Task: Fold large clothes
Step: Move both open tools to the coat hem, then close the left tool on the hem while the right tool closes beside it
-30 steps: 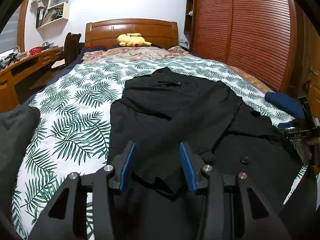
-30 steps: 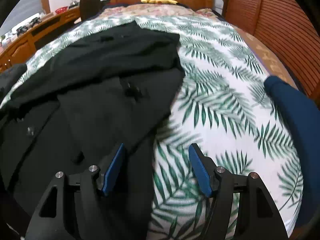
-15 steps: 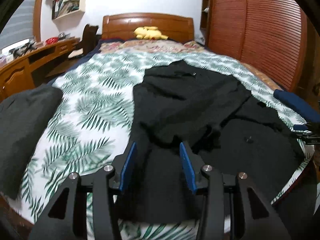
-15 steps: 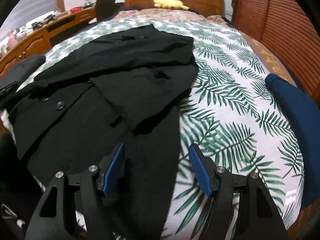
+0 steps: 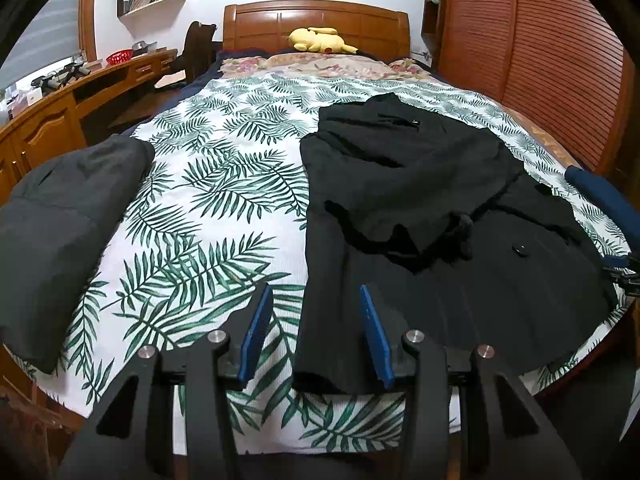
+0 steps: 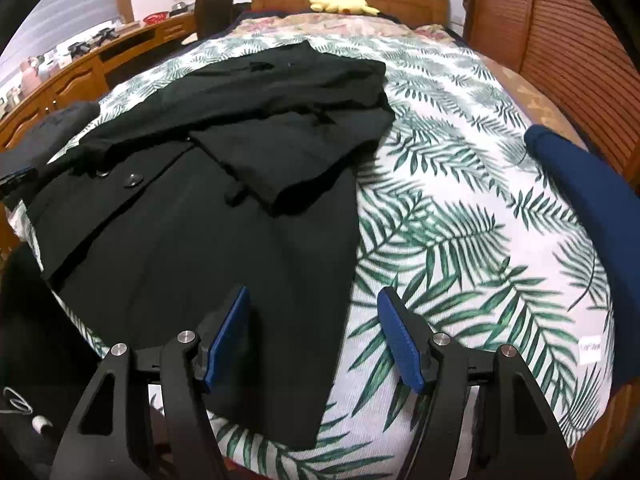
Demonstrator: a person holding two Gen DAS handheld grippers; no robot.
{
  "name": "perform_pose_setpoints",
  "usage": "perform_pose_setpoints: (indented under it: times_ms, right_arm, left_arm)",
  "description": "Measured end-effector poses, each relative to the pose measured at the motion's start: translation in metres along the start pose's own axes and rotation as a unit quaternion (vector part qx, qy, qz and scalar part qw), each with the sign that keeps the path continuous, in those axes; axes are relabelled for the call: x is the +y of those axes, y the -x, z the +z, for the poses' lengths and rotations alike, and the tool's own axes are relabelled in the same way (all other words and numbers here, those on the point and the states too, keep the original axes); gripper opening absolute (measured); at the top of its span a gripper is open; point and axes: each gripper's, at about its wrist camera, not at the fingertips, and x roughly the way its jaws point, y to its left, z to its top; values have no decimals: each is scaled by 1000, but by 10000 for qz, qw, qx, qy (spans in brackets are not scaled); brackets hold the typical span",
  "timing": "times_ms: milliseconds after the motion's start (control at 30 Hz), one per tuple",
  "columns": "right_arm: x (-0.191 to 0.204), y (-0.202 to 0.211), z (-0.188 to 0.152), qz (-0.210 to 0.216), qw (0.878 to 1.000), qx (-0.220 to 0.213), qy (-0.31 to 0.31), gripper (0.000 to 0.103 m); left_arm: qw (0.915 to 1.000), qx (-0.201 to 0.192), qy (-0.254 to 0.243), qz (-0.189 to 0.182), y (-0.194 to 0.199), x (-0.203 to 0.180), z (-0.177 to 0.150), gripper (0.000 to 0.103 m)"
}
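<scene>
A large black coat point(image 5: 420, 208) lies spread on the bed with both sleeves folded across its front, its hem toward me. In the right wrist view the same coat point(image 6: 208, 200) fills the left half. My left gripper point(image 5: 314, 308) hovers open over the coat's near left hem corner, nothing between its blue pads. My right gripper point(image 6: 312, 312) stands open above the coat's right hem edge, also with nothing in it. The right gripper's tip point(image 5: 622, 268) shows at the left wrist view's right edge.
The bed point(image 5: 208, 208) has a leaf-print sheet. A folded grey garment point(image 5: 60, 220) lies at its left edge and a folded navy garment point(image 6: 592, 208) at its right. A yellow plush point(image 5: 320, 40) sits by the headboard. A wooden desk point(image 5: 72, 96) runs left, wardrobe point(image 5: 540, 48) right.
Both grippers have drawn back toward the foot of the bed, away from the coat's middle to its hem. The left one also shifted left. Their jaws have kept the same gap.
</scene>
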Motion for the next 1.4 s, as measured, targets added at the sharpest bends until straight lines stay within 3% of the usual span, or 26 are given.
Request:
perform_pose_setpoints:
  times_ms: [500, 667, 767, 900, 1033, 1133, 1167, 1200, 1267, 1400]
  right_arm:
    - [8, 0, -11, -81, 9994, 201, 266, 68]
    - [12, -5, -12, -103, 9990, 228, 369, 68]
    - [12, -7, -13, -30, 9993, 180, 316, 69]
    - [15, -7, -13, 96, 9994, 148, 301, 67]
    - [18, -7, -11, 241, 9991, 164, 299, 65]
    - [16, -8, -3, 491, 9984, 197, 213, 56]
    - [17, -10, 0, 546, 9980, 201, 228, 45]
    - [17, -12, 3, 586, 9977, 205, 272, 27]
    - [17, -16, 11, 700, 9968, 172, 358, 7]
    - [9, -16, 36, 1055, 9937, -128, 368, 3]
  left_arm:
    - [9991, 414, 37, -14, -14, 1, -19, 44]
    - [9994, 353, 33, -27, -15, -1, -19, 44]
    - [9993, 275, 56, -240, -12, -1, -17, 43]
    - [9995, 187, 0, -261, -5, -4, -16, 28]
    - [9995, 164, 24, -263, 0, -3, -9, 28]
    - [9996, 98, -73, -260, 1, -3, 1, 20]
    - [9996, 94, -100, -247, 0, -3, 5, 11]
    - [9996, 101, -109, -236, -1, -3, 9, 6]
    - [9995, 141, -134, -261, -5, -3, 16, 2]
    - [9993, 182, -224, -220, -12, -5, 33, 1]
